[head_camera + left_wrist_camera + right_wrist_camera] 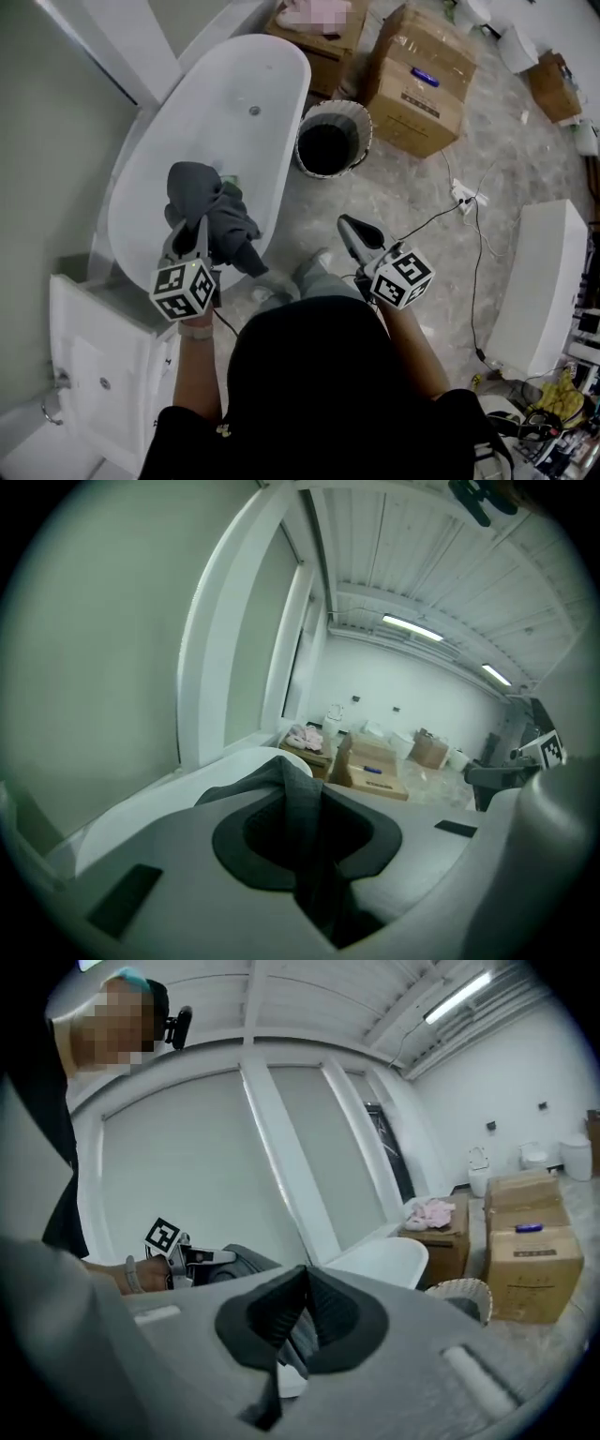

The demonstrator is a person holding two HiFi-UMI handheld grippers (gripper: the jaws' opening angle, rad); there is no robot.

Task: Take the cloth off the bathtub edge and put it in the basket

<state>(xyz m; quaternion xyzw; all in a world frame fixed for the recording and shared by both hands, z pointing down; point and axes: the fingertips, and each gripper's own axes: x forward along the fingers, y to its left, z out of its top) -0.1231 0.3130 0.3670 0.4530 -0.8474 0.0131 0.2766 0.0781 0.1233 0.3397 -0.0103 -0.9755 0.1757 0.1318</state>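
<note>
Head view: the left gripper [190, 228] has its fingers clamped on the dark grey cloth [214, 214]. It hangs bunched in the air over the near end of the bathtub [234, 94], clear of the edge. The right gripper [353, 228] is well off to the right of it, fingers together, nothing in them. So the pick-off looks done and this is the carry step imo. The basket [364, 131] sits on the floor [403, 187] ahead of both sets of fingers, just beside the tub and near some cardboard boxes [417, 84]. Next move, I'd say: swing the left one forward and to the right until the cloth hangs over the basket mouth, then let go

Left gripper view: a fold of cloth is pinched in the narrow gap between the fingers, tub rim just past them, boxes further back

Right gripper view: fingers [272, 1316] shut on nothing, basket ahead and to their right

Room: pale marbled floor with a cable [441, 220] trailing across it, white panelled walls, strip lights overhead
</note>
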